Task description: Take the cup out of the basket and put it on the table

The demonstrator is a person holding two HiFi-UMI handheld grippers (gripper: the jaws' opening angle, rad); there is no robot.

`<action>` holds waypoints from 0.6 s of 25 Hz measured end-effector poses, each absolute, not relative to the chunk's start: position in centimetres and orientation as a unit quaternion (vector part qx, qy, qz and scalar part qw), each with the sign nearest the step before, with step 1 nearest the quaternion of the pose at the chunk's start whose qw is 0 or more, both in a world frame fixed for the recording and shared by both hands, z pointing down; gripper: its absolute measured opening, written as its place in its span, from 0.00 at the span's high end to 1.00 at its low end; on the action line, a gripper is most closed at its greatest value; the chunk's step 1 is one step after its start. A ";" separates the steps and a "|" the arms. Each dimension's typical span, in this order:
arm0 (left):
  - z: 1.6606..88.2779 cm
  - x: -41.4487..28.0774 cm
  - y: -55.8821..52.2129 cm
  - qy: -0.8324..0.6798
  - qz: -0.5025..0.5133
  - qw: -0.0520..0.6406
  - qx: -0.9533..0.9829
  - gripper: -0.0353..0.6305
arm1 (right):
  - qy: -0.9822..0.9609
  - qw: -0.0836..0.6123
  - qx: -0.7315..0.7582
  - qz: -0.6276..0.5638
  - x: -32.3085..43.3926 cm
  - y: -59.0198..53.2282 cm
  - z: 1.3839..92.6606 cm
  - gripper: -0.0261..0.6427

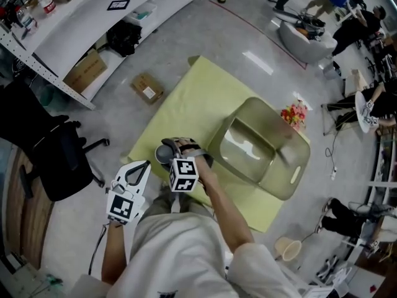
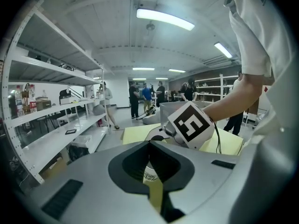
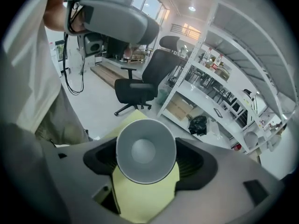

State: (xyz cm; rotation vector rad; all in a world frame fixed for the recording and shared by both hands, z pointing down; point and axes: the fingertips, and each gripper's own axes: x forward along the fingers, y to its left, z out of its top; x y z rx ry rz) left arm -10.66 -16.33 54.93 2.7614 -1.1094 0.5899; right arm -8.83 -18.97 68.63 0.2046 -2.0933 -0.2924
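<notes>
- Grey cup (image 3: 145, 148) is held by the right gripper (image 3: 147, 164). Its jaws stand partly apart and bear on the cup's two sides.
- We find the cup outside the basket (image 1: 280, 186), off that basket's left side, above the near edge of the yellow-green table (image 1: 186, 98). We cannot tell whether it touches the table.
- Governing relation: the cup's mouth faces back at the right gripper's camera, showing the full rim and inner floor. We judge its long axis to run roughly along the jaws, not upright, so setting it down base first calls for a turn of that wrist.
- Left gripper (image 2: 150, 146) has its jaws closed tip to tip with nothing between them. It sits to the left of the cup, near but apart, and plays no part.
- We judge the lift-out done and the placing on the table outstanding.
- Writing: we read none. Both grippers' cubes carry black-and-white square markers only. A white item glimpsed past the left jaws bears dark print too small to read.
</notes>
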 end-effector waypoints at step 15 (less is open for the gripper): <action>55.9 -11.0 -16.2 -0.362 0.203 0.058 0.908 0.93 | -0.851 0.512 0.063 -0.098 -8.2 -18.6 73.5 0.42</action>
